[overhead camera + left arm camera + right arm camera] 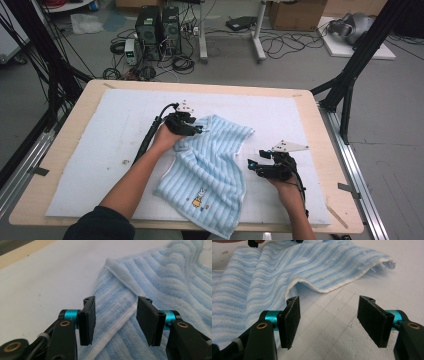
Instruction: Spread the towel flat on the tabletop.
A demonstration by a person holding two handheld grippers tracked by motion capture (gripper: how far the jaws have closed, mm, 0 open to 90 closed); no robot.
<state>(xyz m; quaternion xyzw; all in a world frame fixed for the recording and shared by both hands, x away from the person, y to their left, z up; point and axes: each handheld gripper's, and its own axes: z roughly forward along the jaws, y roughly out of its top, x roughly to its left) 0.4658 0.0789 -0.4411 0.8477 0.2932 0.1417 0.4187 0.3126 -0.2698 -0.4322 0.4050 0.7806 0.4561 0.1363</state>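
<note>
A: Towel (pixel 210 165) first: where does it lie?

B: Middle of the high view, crumpled on the white mat (pixel 100 150). It runs from just above centre down to the lower edge of the frame. Blue and white stripes, white hem, a small embroidered figure near its lower end.

A: Flat?

B: No. In the right gripper view its near edge arches up off the mat, upper centre of the frame, with a frayed corner at the upper right. In the left gripper view a hemmed corner is folded over, with the white hem running from centre down toward the lower left.

A: Left gripper (pixel 192 127)?

B: At the towel's upper left corner in the high view. In its own view the jaws stand apart over the cloth, one on each side of the hem. The pads (pixel 88 320) press on nothing: released.

A: Right gripper (pixel 255 165)?

B: Right of centre in the high view, just beside the towel's right edge, over bare mat. In its own view the jaws gape wide with only mat between them; the left pad (pixel 292 320) stands in front of the towel's edge. Nothing grasped.

A: Around that?

B: The mat covers a wooden table (pixel 65 130). Beyond it, at the top of the high view, there is a grey floor with cables (pixel 280 42) and computer towers (pixel 157 27).
</note>
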